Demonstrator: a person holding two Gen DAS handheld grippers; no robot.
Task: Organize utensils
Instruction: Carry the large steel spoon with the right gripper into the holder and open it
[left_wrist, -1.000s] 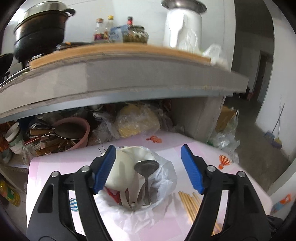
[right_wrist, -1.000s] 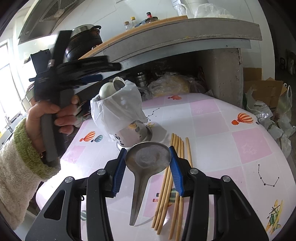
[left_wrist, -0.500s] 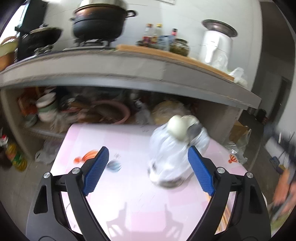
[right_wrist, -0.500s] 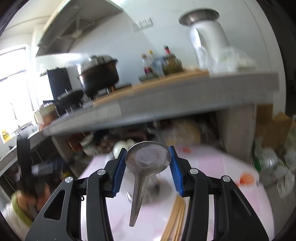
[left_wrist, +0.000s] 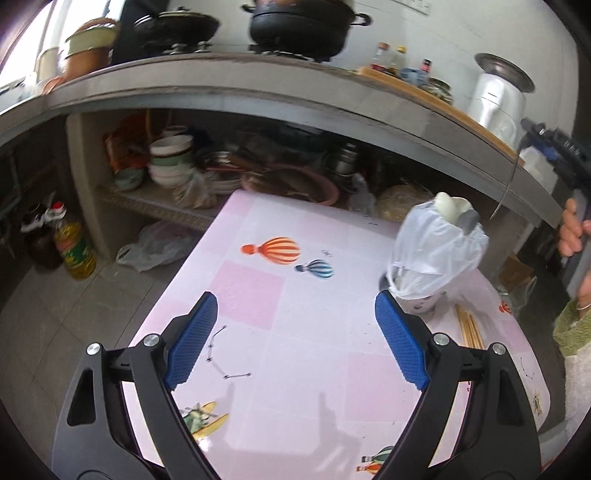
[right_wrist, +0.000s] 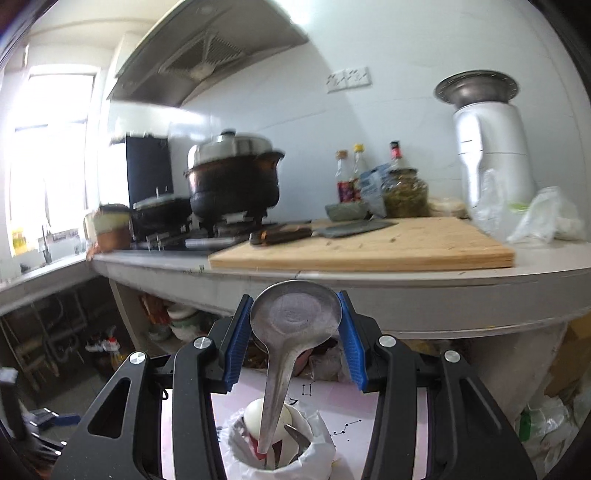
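My right gripper is shut on the bowl of a metal spoon, and the handle hangs down over the utensil cup. The cup is lined with a white plastic bag and holds white spoons and other utensils. In the left wrist view the same cup stands on the pink table at the right, with wooden chopsticks lying just in front of it. My left gripper is open and empty over the table, to the left of the cup. The right gripper with the spoon handle hangs above the cup.
A grey counter carries a cutting board, black pots, bottles and a white appliance. Stacked bowls and a pink basin sit on the shelf beneath it. An oil bottle stands on the floor at the left.
My left gripper has swung away to the left of the cup with wider jaws. The right gripper has lifted the spoon from the table to above the cup.
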